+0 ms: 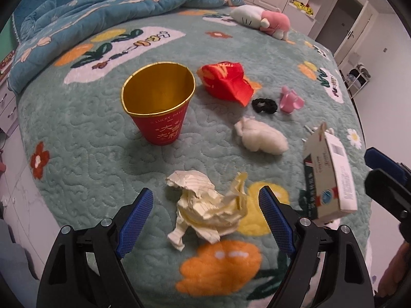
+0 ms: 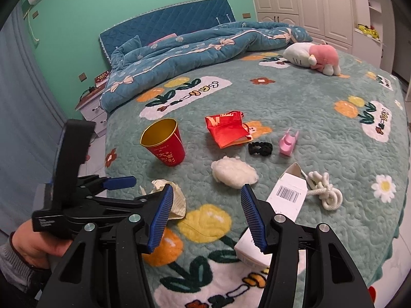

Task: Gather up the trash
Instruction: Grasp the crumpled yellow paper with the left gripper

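Note:
A red paper cup [image 1: 160,102] with a gold inside stands upright on the green bedspread [image 1: 90,159]; it also shows in the right wrist view [image 2: 165,145]. My left gripper [image 1: 205,205] is open, its fingers on either side of a crumpled cream paper [image 1: 205,208], which is partly hidden in the right wrist view [image 2: 174,197]. My right gripper [image 2: 206,208] is open and empty above the bedspread [image 2: 308,118], with a white carton [image 2: 280,205] just right of it. The carton [image 1: 331,174] stands right of the paper. A white cotton wad [image 1: 262,138] [image 2: 235,172] lies beyond.
A crumpled red packet [image 1: 228,82] [image 2: 227,128], black hair tie [image 1: 264,105] [image 2: 260,148], pink clip [image 1: 290,100] [image 2: 289,143] and white cord [image 2: 326,190] lie on the bed. A blue quilt [image 2: 192,54] and plush toy [image 2: 313,56] are at the far end. The bed edge is on the left.

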Motion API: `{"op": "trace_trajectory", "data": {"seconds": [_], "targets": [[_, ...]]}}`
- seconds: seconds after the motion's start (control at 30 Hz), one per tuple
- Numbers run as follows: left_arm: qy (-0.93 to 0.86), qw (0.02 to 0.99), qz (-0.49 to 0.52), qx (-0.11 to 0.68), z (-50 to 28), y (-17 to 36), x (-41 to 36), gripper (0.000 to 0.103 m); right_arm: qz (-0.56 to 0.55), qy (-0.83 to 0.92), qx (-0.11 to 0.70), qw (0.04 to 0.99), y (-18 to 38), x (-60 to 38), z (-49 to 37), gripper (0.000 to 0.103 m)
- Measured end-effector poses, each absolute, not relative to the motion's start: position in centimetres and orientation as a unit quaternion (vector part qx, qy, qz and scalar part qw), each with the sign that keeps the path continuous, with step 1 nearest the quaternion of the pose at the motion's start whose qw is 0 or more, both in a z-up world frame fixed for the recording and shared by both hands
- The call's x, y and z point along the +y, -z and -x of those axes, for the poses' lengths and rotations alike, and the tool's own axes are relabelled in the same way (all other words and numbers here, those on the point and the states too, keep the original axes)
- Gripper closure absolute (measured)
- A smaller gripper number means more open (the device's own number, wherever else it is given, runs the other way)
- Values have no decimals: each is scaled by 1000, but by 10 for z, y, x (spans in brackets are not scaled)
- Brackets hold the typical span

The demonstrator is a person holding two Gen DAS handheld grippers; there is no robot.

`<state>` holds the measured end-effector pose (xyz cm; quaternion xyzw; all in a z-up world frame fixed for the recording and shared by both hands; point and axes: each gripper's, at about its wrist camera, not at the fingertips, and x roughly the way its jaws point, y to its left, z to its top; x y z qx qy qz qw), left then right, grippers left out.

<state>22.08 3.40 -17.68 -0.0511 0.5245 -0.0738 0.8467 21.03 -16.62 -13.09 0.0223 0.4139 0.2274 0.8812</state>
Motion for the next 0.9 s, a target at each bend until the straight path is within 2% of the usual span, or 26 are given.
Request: {"op": "trace_trajectory", "data": {"seconds": [0.43,0.57,0.67,0.77,0.9], "targets": [[76,823,21,563,-237,216,23,19,-34,-213,427,878,143,-176,-219,48],[73,821,3,566,-235,222,21,39,-38,-207,429,879,145,-180,-218,48],[74,824,8,562,-232,220,28,50,-37,-206,430,878,146,-181,-218,48],[74,828,4,556,-227,216,30,58,-35,-206,430,878,146,-180,-217,48],[77,835,3,545,-222,206,29,61,-36,-204,426,880,145,-181,-217,48]]}}
